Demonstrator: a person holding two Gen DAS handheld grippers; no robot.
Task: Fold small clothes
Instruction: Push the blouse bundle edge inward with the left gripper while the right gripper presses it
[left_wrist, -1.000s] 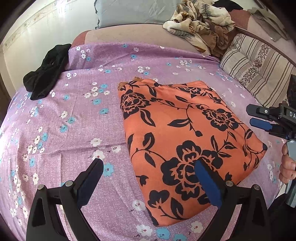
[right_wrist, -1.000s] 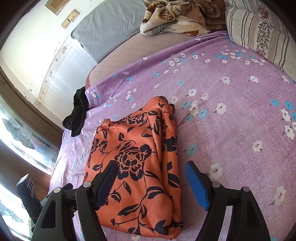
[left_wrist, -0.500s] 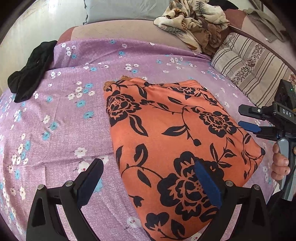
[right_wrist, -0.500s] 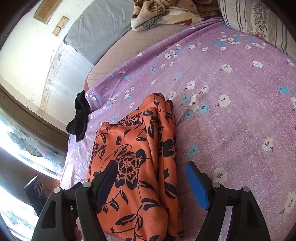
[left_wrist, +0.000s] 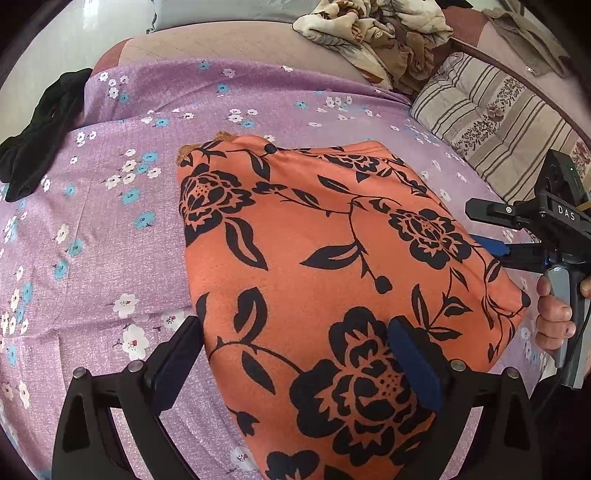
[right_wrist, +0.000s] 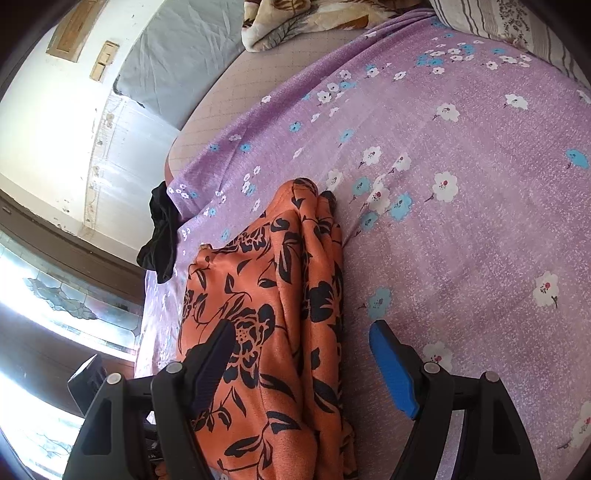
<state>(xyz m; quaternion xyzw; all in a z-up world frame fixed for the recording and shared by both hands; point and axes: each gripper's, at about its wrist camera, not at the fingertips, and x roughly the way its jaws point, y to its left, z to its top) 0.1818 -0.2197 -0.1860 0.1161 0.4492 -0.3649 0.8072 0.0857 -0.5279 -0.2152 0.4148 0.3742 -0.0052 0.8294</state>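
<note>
An orange garment with black flowers (left_wrist: 325, 266) lies folded flat on the purple floral bedsheet (left_wrist: 122, 229). My left gripper (left_wrist: 295, 362) is open, its jaws straddling the garment's near left edge from above. My right gripper (right_wrist: 301, 365) is open over the garment's layered right edge (right_wrist: 295, 295); it also shows in the left wrist view (left_wrist: 495, 236) at the garment's right side, held by a hand. Neither gripper holds cloth.
A black garment (left_wrist: 40, 133) lies at the bed's far left edge, also in the right wrist view (right_wrist: 159, 236). A striped pillow (left_wrist: 495, 122) lies at the right, a crumpled beige blanket (left_wrist: 373, 33) at the back, a grey pillow (right_wrist: 173, 66) by the wall.
Both grippers have moved closer to the orange garment and lower over its edges. The garment itself has not moved. Both stay open.
</note>
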